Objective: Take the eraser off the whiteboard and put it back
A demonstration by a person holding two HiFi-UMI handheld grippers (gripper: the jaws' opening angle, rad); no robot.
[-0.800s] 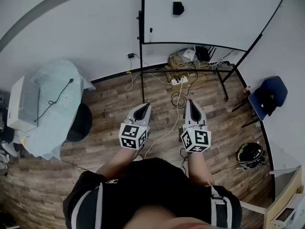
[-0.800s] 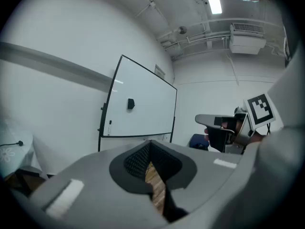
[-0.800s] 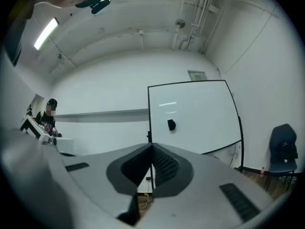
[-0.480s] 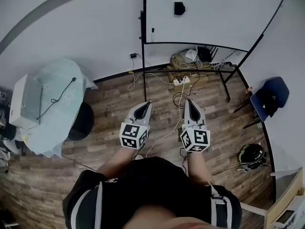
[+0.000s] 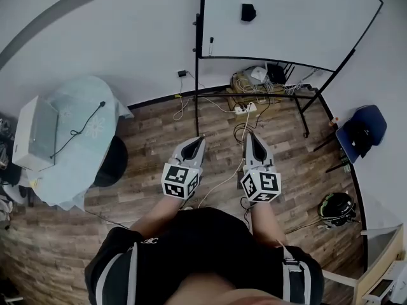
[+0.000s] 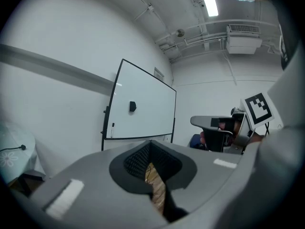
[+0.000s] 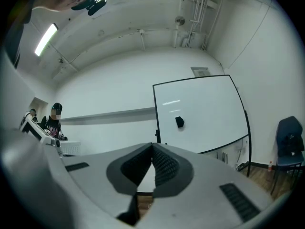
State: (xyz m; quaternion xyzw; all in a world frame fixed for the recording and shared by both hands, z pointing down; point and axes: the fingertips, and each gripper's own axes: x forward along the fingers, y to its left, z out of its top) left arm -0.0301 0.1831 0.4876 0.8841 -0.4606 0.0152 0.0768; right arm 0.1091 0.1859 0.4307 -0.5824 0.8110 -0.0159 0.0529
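Facing the eraser (image 5: 248,12) on the whiteboard (image 5: 299,24) across open floor (image 5: 152,138): left hand-held gripper (image 5: 201,138) and right hand-held gripper (image 5: 248,135) closed, empty.

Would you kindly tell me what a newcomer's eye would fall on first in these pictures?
A large white whiteboard on a black stand stands by the far wall, a small black eraser on it. Nearer, the grey left gripper and right gripper point at it side by side above the wooden floor, both shut, empty.
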